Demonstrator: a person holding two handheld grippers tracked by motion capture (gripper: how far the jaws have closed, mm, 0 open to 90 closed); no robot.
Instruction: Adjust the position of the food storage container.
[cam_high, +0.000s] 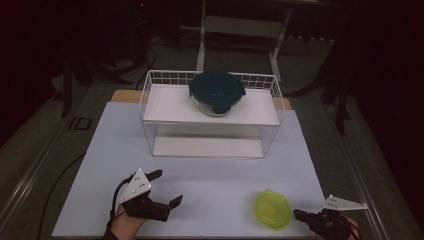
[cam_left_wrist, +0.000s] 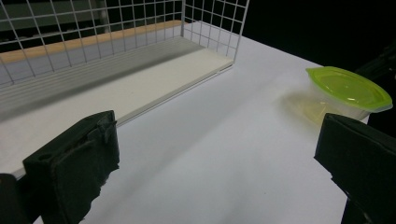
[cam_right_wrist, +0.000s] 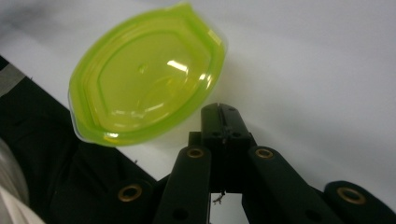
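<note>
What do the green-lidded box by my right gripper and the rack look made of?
The small container: likely thin plastic, with a glossy translucent lime lid showing highlights and a clear base. The rack: white coated metal wire, judging by its thin grid, with matte white shelf boards, material unclear.

A white wire basket rack (cam_high: 210, 115) stands at the far half of the pale blue table mat (cam_high: 200, 200); taken here as landmark. It carries two white shelf boards: an upper one (cam_high: 170, 107) and a lower one (cam_high: 205, 146) resting on the mat. On the upper board, toward the rack's back wall and near its middle, sits a round glass container with a dark teal clip lid (cam_high: 217, 91), upright, lid on. Behind the rack, a strip of wooden table edge (cam_high: 122, 95) shows at either side. Farther behind the rack stands a pale metal frame (cam_high: 240, 25) on a dark floor. Left of the rack, a black cable (cam_high: 60, 175) runs along the floor.
</note>
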